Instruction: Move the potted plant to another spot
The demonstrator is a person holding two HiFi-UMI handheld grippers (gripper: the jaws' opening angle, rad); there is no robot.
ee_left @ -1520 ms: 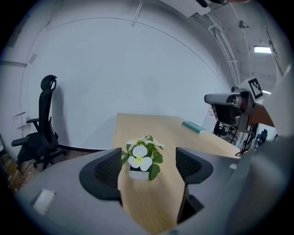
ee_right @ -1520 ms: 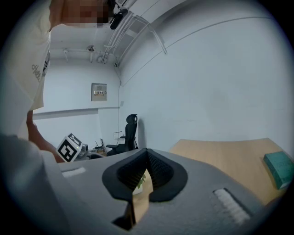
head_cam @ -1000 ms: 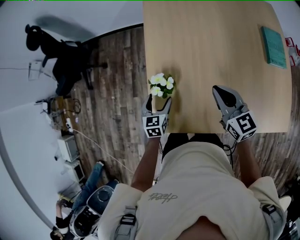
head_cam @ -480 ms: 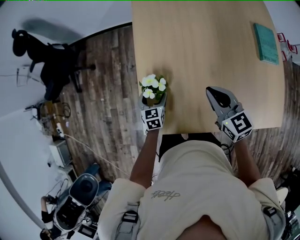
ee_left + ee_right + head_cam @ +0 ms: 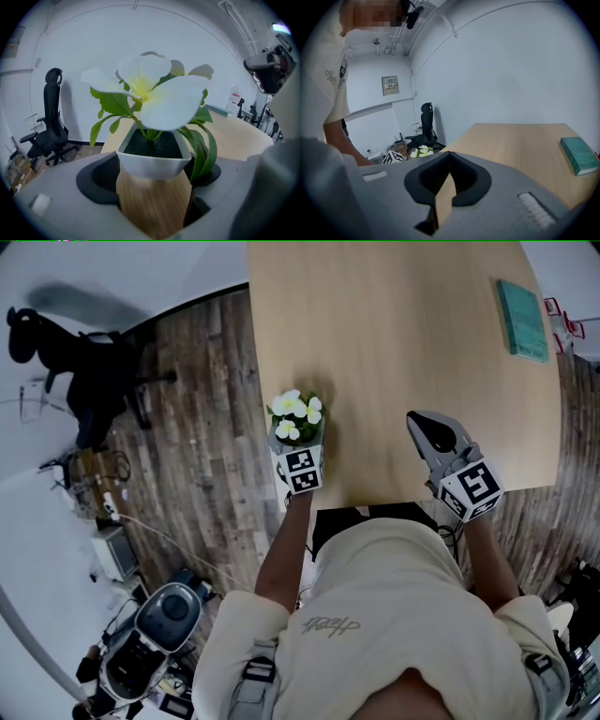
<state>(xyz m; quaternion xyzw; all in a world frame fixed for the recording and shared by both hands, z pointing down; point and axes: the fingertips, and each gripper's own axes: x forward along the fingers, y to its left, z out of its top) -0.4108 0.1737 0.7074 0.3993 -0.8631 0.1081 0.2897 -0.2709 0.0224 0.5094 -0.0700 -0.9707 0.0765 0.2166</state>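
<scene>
1. your left gripper point(image 5: 154, 183) is wide open, one jaw on each side of the white pot. the left gripper view shows no pad pressing on the pot.
2. the potted plant point(image 5: 294, 416) stands upright on the desk point(image 5: 394, 352), right at its left edge and close to the near left corner. its white flowers and green leaves rise above your jaws.
3. in the left gripper view, bare desk wood shows between your jaws, just below the pot's base.
4. your right gripper point(image 5: 427, 426) is closed and holds nothing. its tips meet, and only a thin sliver of desk shows through behind them.
5. your right gripper sits over the near edge of the desk, toward the right side and well apart from the plant. you cannot tell from these views whether it touches the wood.
6. a teal book point(image 5: 521, 321) lies flat near the far right corner of the desk, well apart from both grippers.
7. a black office chair point(image 5: 80, 357) stands on the plank floor, off the desk's left side.
</scene>
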